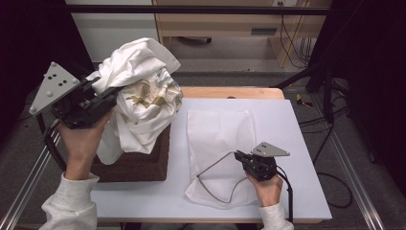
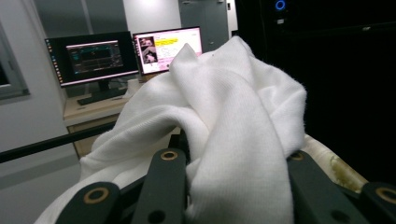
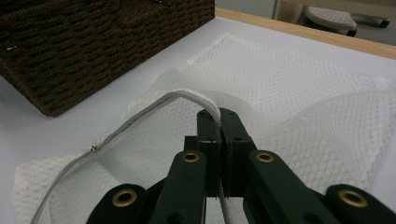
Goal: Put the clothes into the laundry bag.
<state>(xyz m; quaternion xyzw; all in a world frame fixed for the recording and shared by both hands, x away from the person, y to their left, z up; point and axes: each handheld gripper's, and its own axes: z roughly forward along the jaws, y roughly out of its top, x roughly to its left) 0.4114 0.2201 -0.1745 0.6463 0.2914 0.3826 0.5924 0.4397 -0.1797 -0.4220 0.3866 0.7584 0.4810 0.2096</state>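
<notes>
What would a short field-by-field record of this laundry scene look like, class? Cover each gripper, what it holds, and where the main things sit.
left gripper: shut on the white garment, held up above the basket
right gripper: shut on the zip edge of the mesh laundry bag
mesh laundry bag: flat on the white table, mouth lifted slightly
wicker basket: dark brown, left of the bag, under the garment
</notes>
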